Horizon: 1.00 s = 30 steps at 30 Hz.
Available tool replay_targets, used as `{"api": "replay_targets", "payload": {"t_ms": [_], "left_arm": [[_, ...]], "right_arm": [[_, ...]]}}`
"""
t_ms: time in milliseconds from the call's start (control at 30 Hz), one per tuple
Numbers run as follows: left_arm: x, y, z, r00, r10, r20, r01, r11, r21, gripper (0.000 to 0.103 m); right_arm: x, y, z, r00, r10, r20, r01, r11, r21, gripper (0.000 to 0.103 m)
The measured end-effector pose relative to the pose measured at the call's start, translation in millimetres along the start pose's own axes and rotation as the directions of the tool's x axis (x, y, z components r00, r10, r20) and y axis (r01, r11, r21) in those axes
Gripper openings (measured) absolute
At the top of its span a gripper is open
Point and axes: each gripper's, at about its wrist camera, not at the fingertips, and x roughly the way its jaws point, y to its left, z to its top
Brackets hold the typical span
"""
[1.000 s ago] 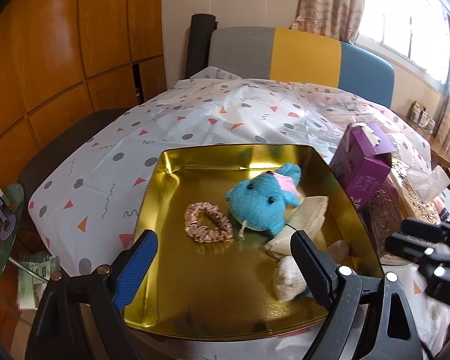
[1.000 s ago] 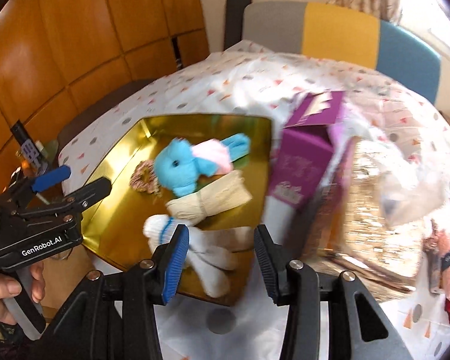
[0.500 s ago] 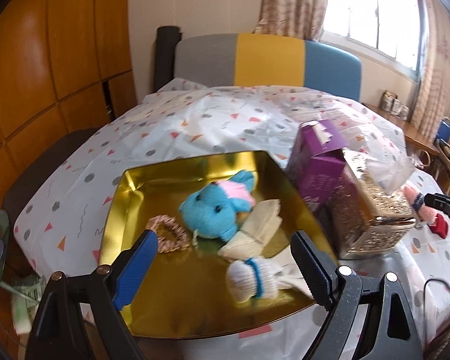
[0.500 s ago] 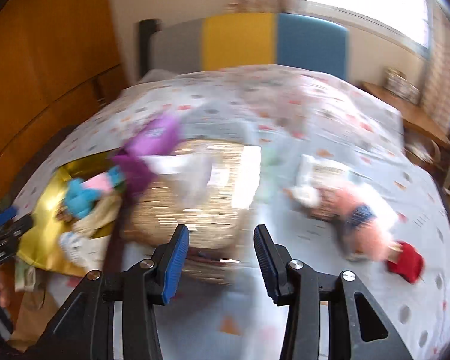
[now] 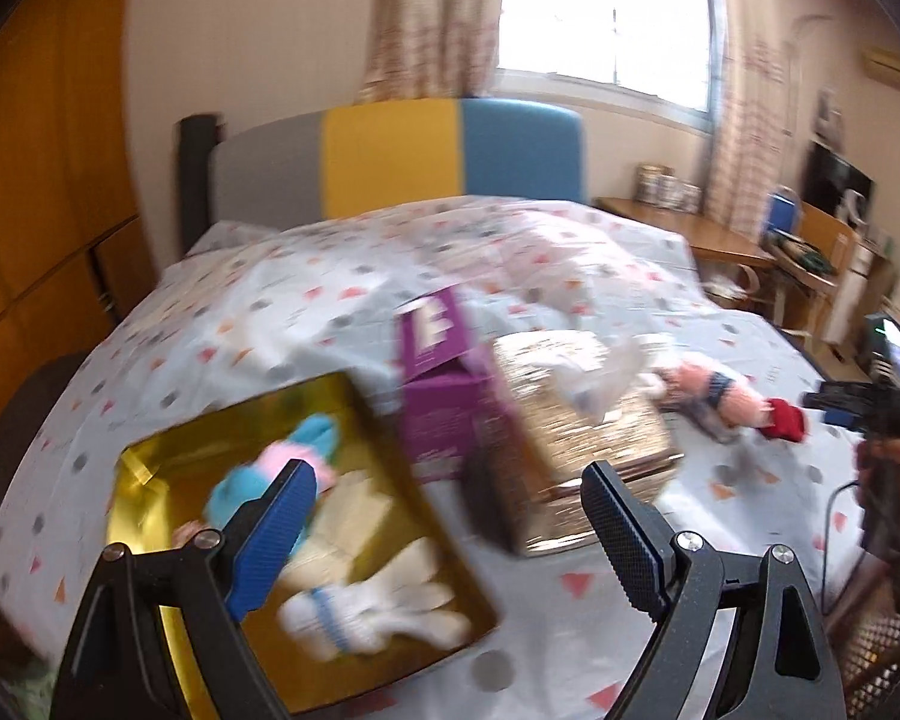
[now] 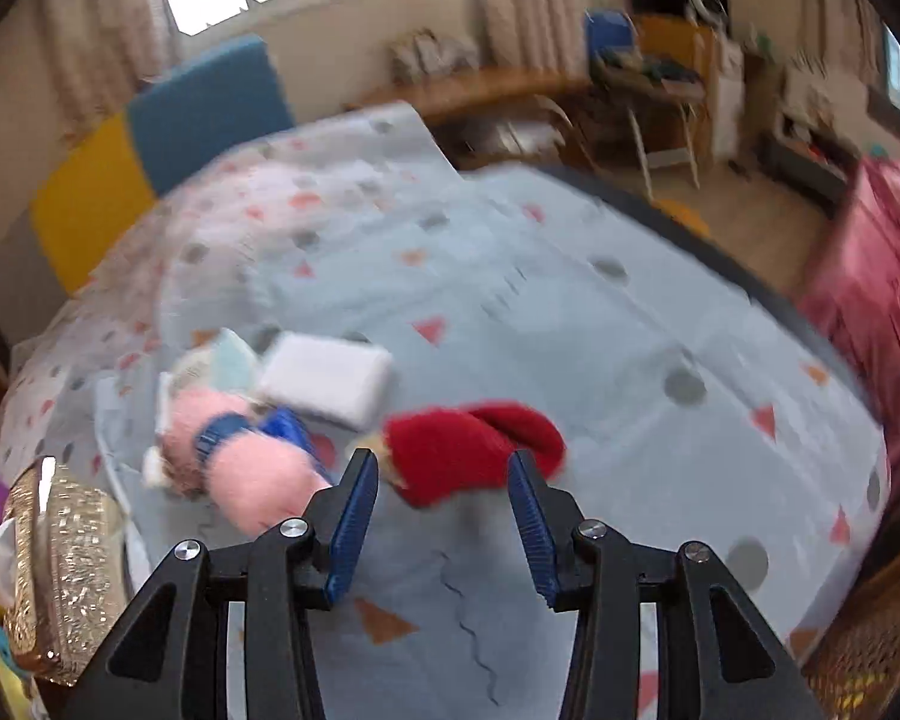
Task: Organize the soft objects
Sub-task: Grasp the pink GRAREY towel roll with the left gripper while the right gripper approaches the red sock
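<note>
In the left wrist view a gold tray (image 5: 144, 498) lies at the lower left, holding a blue plush (image 5: 231, 489), a cream cloth (image 5: 348, 504) and a white glove (image 5: 378, 606). My left gripper (image 5: 444, 474) hangs open above the tray's right edge with nothing between its fingers. My right gripper (image 5: 858, 402) shows at the far right, in a person's hand. In the right wrist view the right gripper (image 6: 441, 462) stands open just short of a red fuzzy sock (image 6: 468, 444), pads off it. A pink fuzzy sock (image 6: 252, 468) with a blue band lies to its left.
A purple box (image 5: 444, 408) and a glittery gold tissue box (image 5: 576, 420) stand between the tray and the socks. A folded white cloth (image 6: 330, 378) lies behind the pink sock. All rests on a bed with a spotted sheet (image 6: 570, 330); a wooden desk (image 5: 690, 234) is beyond.
The right gripper swept from over the tray, past the boxes, to the red and pink socks, rolling as it went. The left view swung right and rose; the tray slid to its lower left.
</note>
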Motion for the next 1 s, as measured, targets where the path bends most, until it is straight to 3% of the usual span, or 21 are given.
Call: {"api": "replay_targets", "payload": {"t_ms": [233, 433, 500, 667, 1000], "left_arm": [[21.3, -71.6, 32.1, 0.984, -0.171, -0.045, 0.174, 0.982, 0.071, 0.090], [50.8, -141.8, 50.1, 0.954, -0.271, -0.126, 0.286, 0.951, 0.119, 0.085], [67.0, -161.5, 54.4, 0.937, -0.306, -0.171, 0.326, 0.939, 0.112, 0.083], [118.4, -197.9, 57.6, 0.900, -0.326, -0.289, 0.354, 0.934, 0.051, 0.072], [212.1, -240.3, 61.2, 0.843, -0.326, -0.429, 0.301, 0.945, -0.127, 0.076]], "right_arm": [[-6.1, 2.0, -3.1, 1.000, 0.003, 0.009, -0.003, 1.000, -0.013, 0.045], [-3.5, -14.8, 1.9, 1.000, -0.009, 0.003, 0.008, 0.998, 0.066, 0.045], [-3.4, -22.6, 3.0, 1.000, 0.000, -0.003, 0.001, 0.994, 0.107, 0.045], [-2.6, -33.5, 5.0, 1.000, 0.020, -0.015, -0.018, 0.986, 0.166, 0.045], [-1.1, -44.7, 6.6, 0.998, 0.066, -0.020, -0.059, 0.970, 0.235, 0.045]]}}
